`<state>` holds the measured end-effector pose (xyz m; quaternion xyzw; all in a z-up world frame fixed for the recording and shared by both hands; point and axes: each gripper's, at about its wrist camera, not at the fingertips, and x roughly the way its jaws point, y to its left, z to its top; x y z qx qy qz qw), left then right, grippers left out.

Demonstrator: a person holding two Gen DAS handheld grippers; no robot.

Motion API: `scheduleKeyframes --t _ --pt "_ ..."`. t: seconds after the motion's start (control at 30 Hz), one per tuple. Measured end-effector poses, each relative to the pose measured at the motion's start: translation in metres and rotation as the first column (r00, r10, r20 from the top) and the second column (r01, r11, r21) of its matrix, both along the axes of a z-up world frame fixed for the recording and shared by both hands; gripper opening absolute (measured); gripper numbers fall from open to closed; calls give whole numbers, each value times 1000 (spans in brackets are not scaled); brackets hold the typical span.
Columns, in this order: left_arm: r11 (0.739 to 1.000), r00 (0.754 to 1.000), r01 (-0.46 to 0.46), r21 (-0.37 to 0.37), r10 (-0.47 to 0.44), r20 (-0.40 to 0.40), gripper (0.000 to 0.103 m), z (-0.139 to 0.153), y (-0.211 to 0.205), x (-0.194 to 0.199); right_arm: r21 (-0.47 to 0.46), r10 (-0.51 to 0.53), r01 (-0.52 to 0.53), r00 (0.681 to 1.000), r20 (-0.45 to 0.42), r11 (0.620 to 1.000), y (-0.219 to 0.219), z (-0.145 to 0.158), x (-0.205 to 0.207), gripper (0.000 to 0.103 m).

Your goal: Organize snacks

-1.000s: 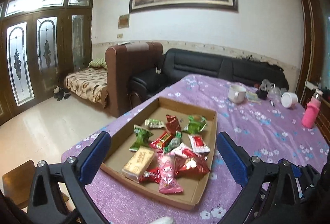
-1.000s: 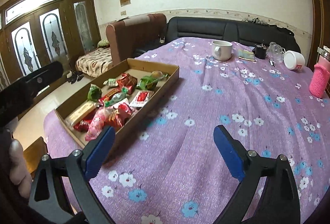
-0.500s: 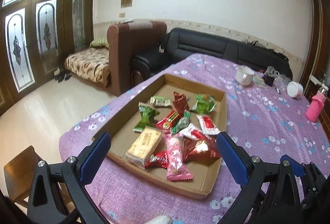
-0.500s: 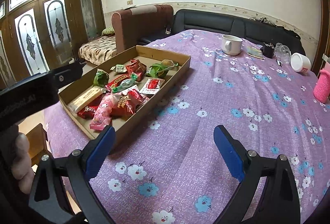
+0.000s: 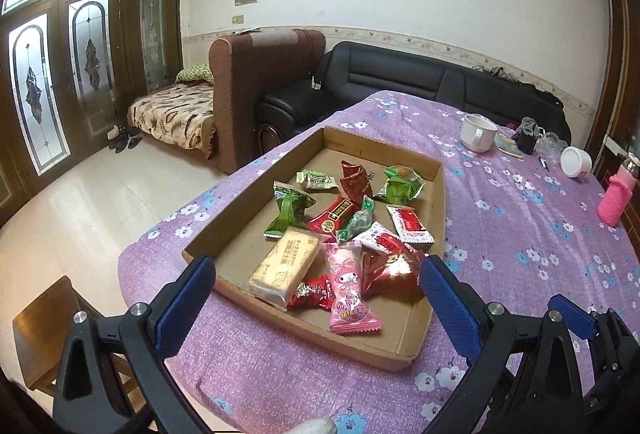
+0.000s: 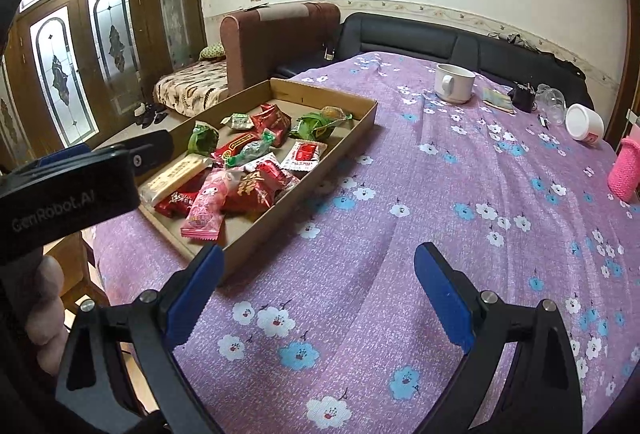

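Observation:
A shallow cardboard tray (image 5: 248,218) (image 6: 352,132) lies on the purple flowered tablecloth and holds several wrapped snacks: a pink packet (image 5: 349,290) (image 6: 208,204), a tan biscuit pack (image 5: 286,266), red packets (image 5: 394,270) and green packets (image 5: 288,208). My left gripper (image 5: 316,298) is open and empty, hovering above the tray's near end. My right gripper (image 6: 316,286) is open and empty over bare cloth, right of the tray.
A white mug (image 5: 478,133) (image 6: 454,82), a white jar (image 6: 584,122), a pink bottle (image 5: 616,200) and small items stand at the table's far right. A wooden stool (image 5: 44,318) is by the near left corner. Sofas stand behind the table.
Both grippers have moved up and tilted downward, so the tray sits lower and closer in both views. Both stay open and empty.

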<state>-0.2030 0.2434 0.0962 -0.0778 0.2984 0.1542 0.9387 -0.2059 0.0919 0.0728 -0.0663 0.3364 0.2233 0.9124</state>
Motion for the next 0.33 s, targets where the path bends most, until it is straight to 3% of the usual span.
scheduleKeyframes --t 0.17,0.33 --pt "1000 1000 5 -3 -5 24 102 2 0 -6 -4 5 -5 1000 0 1000 1 0 -5 96" --pt "997 998 63 44 -64 29 102 7 -12 -8 11 6 -6 1000 -12 1000 -3 0 -5 96"
